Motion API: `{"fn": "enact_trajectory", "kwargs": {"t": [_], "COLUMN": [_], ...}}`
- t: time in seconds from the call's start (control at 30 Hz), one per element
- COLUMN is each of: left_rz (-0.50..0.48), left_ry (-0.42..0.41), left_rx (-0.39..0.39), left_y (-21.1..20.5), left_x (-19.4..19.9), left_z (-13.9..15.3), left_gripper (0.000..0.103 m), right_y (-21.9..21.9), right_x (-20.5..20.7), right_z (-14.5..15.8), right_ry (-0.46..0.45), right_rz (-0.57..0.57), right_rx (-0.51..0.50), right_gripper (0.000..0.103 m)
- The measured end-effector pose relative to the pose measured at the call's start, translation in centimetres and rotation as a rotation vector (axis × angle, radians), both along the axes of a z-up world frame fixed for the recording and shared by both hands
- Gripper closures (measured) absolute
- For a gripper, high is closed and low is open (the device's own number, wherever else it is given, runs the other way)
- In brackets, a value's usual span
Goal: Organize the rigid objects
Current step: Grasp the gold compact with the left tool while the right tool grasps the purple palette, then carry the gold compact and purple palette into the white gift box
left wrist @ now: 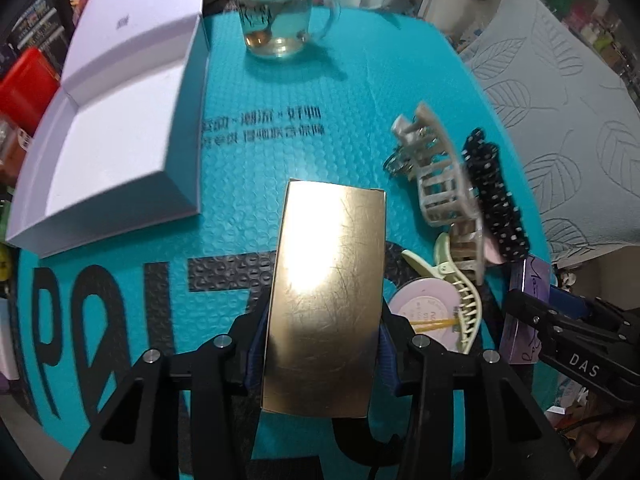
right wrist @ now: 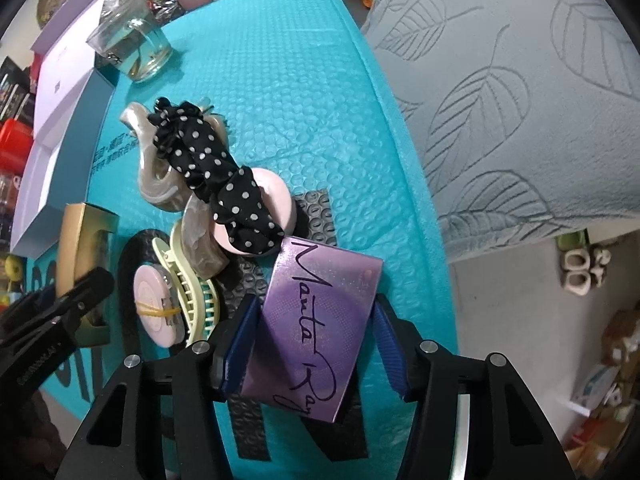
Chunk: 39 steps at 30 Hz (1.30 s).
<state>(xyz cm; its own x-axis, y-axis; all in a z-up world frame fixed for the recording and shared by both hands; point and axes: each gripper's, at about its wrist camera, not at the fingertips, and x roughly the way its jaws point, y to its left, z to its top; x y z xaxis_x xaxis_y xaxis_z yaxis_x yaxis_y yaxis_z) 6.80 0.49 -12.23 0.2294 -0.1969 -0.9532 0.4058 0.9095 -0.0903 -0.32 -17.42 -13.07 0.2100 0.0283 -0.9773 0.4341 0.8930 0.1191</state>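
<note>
Nearest of all, the left gripper (left wrist: pixel 322 344) is clamping a gold box (left wrist: pixel 326 300) by its long sides, both blue pads pressing against the card. The box is lying lengthwise away from the tool over the teal bubble mat (left wrist: pixel 280 140), its shiny top catching glare.

Just to the right, the right gripper (right wrist: pixel 310 344) is straddling a purple box (right wrist: pixel 316 320) with handwritten black lettering. Its left pad is sitting against the box edge, while a slim gap is showing at the right pad, so the jaws are standing slightly apart around it rather than gripping.

Between and just beyond the two boxes, a small heap is lying on the mat: a round pink compact (right wrist: pixel 154 304) with a yellow rubber band across it, a pale green claw clip (right wrist: pixel 192 300) touching it, a pearly beige claw clip (right wrist: pixel 200 240), and a black polka-dot scrunchie (right wrist: pixel 208 168) draping over a pink round case (right wrist: pixel 268 200).

Farther to the left, an open white box (left wrist: pixel 116 160) is sitting with its lid raised behind it. At the far edge of the mat, a glass mug (left wrist: pixel 276 16) holding a little yellowish liquid is standing upright. A grey leaf-patterned cushion (right wrist: pixel 520 100) is filling the right side.
</note>
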Motion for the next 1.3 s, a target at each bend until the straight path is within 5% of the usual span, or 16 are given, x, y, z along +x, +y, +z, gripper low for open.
{"fn": "enact_trajectory", "kwargs": {"t": [0.4,1.3], "left_rz": [0.130,0.154], "left_ry": [-0.042,-0.122], "left_rx": [-0.079,-0.096], "left_y": [1.3,10.9], "left_x": [-2.9,-1.1], "left_z": [4.6,9.4], "left_gripper": [0.058,0.058], "right_y": [-1.6,10.1], "right_x": [0.0,4.0], "right_z": [5.3,10.1], "right_ry": [-0.072,-0.155], "right_rz": [0.123,0.272], "right_rx": [0.007,0.056], "right_gripper": [0.048,0.048]}}
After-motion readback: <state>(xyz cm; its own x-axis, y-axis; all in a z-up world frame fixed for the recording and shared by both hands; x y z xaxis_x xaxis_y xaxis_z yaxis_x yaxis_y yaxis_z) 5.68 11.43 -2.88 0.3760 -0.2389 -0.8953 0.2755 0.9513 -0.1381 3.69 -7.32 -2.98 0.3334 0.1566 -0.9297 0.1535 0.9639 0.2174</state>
